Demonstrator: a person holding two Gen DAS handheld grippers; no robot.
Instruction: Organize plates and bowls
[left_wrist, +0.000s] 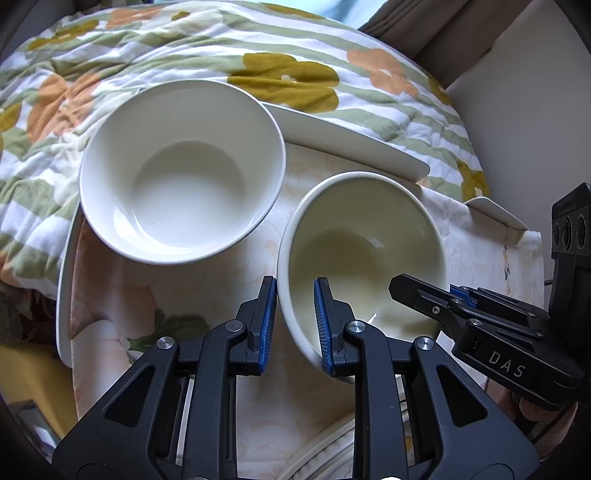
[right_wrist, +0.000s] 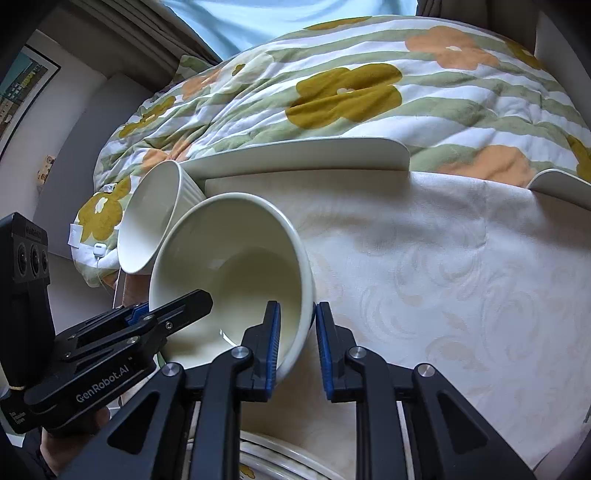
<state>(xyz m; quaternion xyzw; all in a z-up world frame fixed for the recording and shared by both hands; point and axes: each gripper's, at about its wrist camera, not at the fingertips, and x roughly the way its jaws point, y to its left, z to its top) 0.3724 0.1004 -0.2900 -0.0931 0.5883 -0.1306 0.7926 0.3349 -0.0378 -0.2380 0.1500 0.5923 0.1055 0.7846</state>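
Cream glazed ceramic bowl (left_wrist: 364, 254) is clamped at opposite rim walls by left gripper (left_wrist: 294, 325) and right gripper (right_wrist: 297, 345), on pale floral tablecloth (right_wrist: 443, 277). Larger white ceramic bowl (left_wrist: 183, 171) sits just beside, on white tray (left_wrist: 64, 288).

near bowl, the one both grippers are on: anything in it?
Empty. The near bowl shows a bare glazed bottom in both wrist views; left gripper and right gripper each clamp its rim.
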